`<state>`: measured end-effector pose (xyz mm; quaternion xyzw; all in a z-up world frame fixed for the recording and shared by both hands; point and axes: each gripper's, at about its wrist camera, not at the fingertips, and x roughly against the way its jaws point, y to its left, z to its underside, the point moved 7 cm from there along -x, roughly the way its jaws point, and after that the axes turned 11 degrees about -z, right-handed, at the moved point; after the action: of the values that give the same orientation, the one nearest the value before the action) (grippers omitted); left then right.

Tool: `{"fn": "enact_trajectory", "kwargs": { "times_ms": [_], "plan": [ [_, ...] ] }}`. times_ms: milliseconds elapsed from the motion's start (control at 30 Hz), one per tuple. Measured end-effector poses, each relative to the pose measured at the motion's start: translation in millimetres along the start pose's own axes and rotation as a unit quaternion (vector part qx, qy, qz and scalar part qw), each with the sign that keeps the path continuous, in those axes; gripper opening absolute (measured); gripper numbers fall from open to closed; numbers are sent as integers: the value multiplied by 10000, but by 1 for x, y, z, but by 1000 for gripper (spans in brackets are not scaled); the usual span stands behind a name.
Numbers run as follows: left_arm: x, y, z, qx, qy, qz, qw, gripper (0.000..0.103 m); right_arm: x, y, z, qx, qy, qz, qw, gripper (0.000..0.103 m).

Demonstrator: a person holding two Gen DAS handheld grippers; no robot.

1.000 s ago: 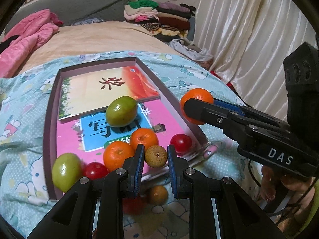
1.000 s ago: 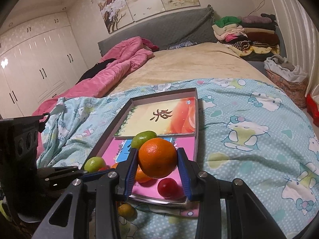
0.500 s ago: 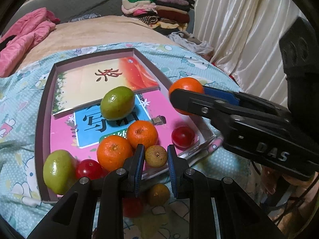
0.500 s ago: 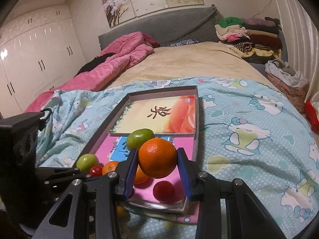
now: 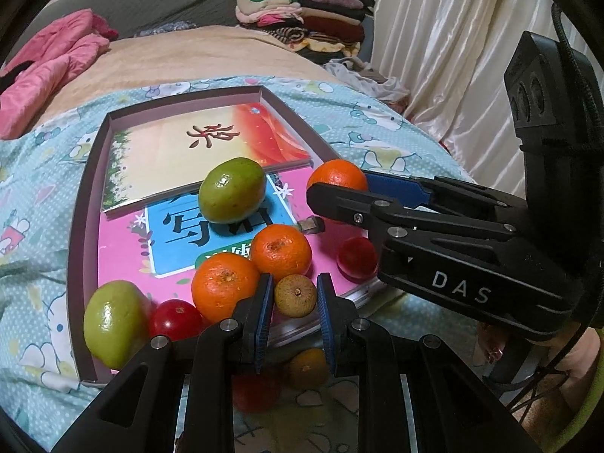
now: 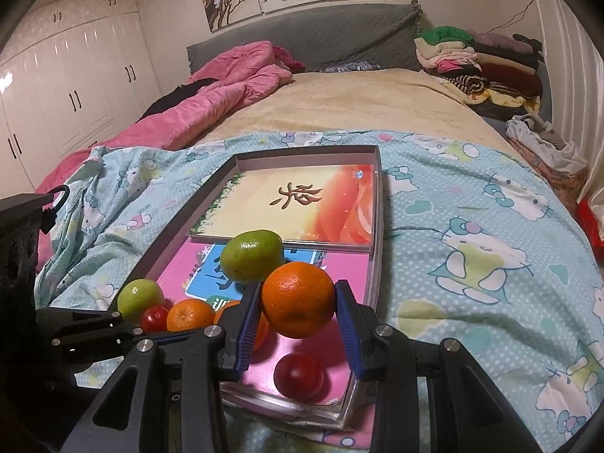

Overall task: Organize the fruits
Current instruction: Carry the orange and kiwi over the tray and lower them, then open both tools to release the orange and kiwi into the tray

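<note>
In the left wrist view my left gripper [image 5: 294,298] is shut on a small brown round fruit [image 5: 295,296], held just above the near edge of the shallow box tray [image 5: 81,204]. My right gripper [image 6: 298,311] is shut on an orange [image 6: 298,304] that hangs over the tray's near right part. From the left wrist view the right gripper [image 5: 339,188] comes in from the right. Lying in the tray are two green fruits [image 5: 231,190] [image 5: 113,326], two oranges [image 5: 281,251] [image 5: 224,292] and two red tomatoes [image 5: 175,319] [image 5: 356,256].
The tray holds two books [image 6: 298,204] and rests on a blue cartoon-print bedspread [image 6: 472,234]. A brownish fruit [image 5: 307,368] and a red one [image 5: 256,392] lie on the bedspread under my left gripper. Behind are a pink quilt [image 6: 211,105], folded clothes [image 6: 475,60] and a curtain [image 5: 445,56].
The right gripper with its orange has come down and in over the tray's near right part. The left gripper has kept its grip and barely moved.
</note>
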<state>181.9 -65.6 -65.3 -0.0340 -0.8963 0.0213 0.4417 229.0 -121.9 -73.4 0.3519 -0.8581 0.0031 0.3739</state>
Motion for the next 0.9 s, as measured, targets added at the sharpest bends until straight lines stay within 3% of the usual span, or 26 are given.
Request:
{"fn": "enact_trajectory", "kwargs": {
  "times_ms": [700,900],
  "plan": [
    [-1,1,-1,9,8,12,10000,23,-13,0,13,47,374,95,9992,40],
    [0,2,0,62,44,25,10000,23,-6,0,10,21,239,81,9997,40]
  ]
}}
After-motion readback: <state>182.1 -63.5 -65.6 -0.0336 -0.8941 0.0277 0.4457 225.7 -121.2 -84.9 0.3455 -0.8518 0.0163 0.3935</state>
